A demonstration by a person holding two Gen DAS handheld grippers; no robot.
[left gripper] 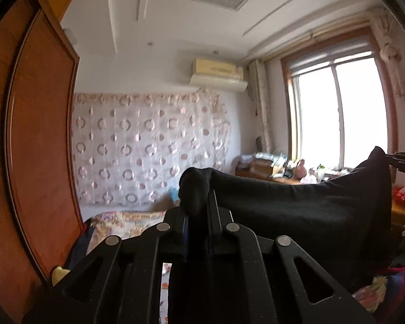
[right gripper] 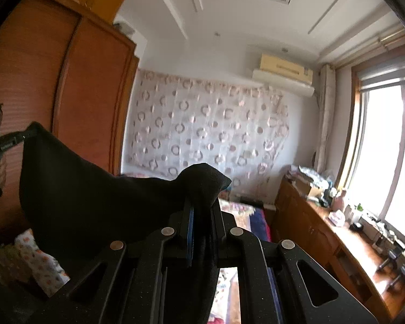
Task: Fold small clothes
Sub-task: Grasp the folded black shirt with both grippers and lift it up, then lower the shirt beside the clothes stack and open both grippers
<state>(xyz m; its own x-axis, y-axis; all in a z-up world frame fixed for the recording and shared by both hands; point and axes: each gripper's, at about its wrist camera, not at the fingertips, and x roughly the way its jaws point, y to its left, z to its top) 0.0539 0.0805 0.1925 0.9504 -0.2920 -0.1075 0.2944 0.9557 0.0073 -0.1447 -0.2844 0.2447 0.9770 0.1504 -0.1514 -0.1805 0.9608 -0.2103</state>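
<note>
Room: a bedroom with a wooden wardrobe (left gripper: 35,135), a circle-patterned curtain (left gripper: 148,145) across the far wall, an air conditioner (left gripper: 218,74) above it and a bright window (left gripper: 337,113).
Left gripper (left gripper: 198,202): jaws pressed together on one bunched corner of the black garment (left gripper: 297,202).
Right gripper (right gripper: 202,205): likewise clamped on the opposite corner, cloth pinched between its fingers.
Garment: raised in the air, slung between the two grippers, sagging in the middle.
Why held so: pinching both corners apart likely spreads the cloth flat before it is laid down and folded.
Surface: a floral bedspread (right gripper: 40,264) lies below, well under the cloth.
Beyond: a cluttered wooden desk (right gripper: 337,232) under the window.
</note>
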